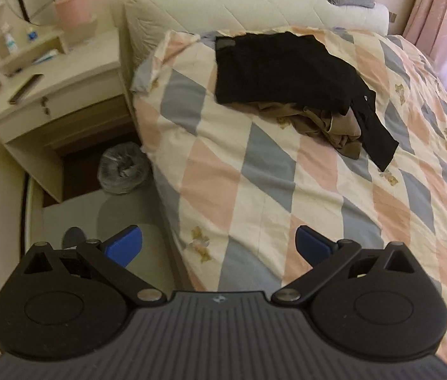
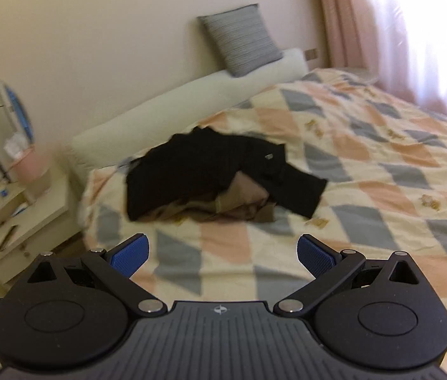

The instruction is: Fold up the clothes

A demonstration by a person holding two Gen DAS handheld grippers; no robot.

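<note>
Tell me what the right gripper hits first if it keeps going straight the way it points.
Most likely the bare quilt: the open right gripper aims at it, short of the black garment piled beyond. Depth is uncertain.

Bed [image 1: 286, 190] with diamond-check quilt [image 1: 255, 164]. On quilt: black garment [image 1: 280, 69] overlapping crumpled brown garment [image 1: 334, 126]. White bolster [image 1: 255, 6] at head, grey cushion [image 2: 239, 39] on it.

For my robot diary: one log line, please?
stage: approach | left gripper: open | right gripper: open | black garment: over tan garment, unfolded
</note>
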